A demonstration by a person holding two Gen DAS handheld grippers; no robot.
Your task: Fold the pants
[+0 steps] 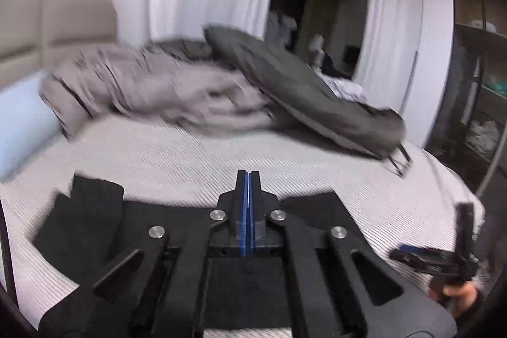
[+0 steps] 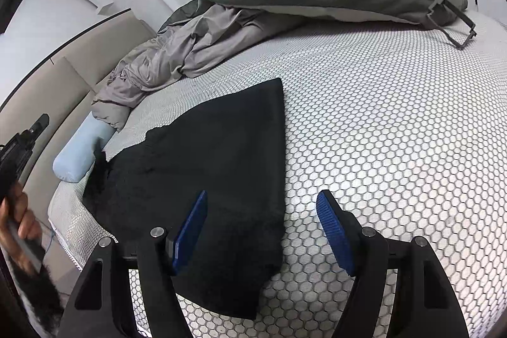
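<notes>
Fingers of the left gripper [image 1: 248,176] were pressed flat together, their blue pads meeting with nothing visible between them at the tips. Whether any cloth was pinched lower down could not be told, though black fabric lay spread directly beneath the tool. That gripper hovered low over the mattress [image 1: 177,157], pointing toward 12 o'clock at a blurred grey duvet [image 1: 164,87].

The right gripper [image 2: 262,205] stood wide apart, released, holding nothing. Its left blue pad [image 2: 190,233] hung above the black pants [image 2: 215,179], while its right pad [image 2: 336,236] hung above the bare honeycomb-patterned mattress [image 2: 396,132]; contact with either could not be confirmed.

The pants lay flat on the mattress as a folded dark slab, running from 6 o'clock up toward 12 o'clock in the right wrist view, with a straight edge along their right side. At 9 o'clock of them lay a pale blue bolster pillow [image 2: 79,154], touching their ragged left end.

At 8 o'clock in that view, a hand [image 2: 19,224] gripped the left tool's handle.
</notes>
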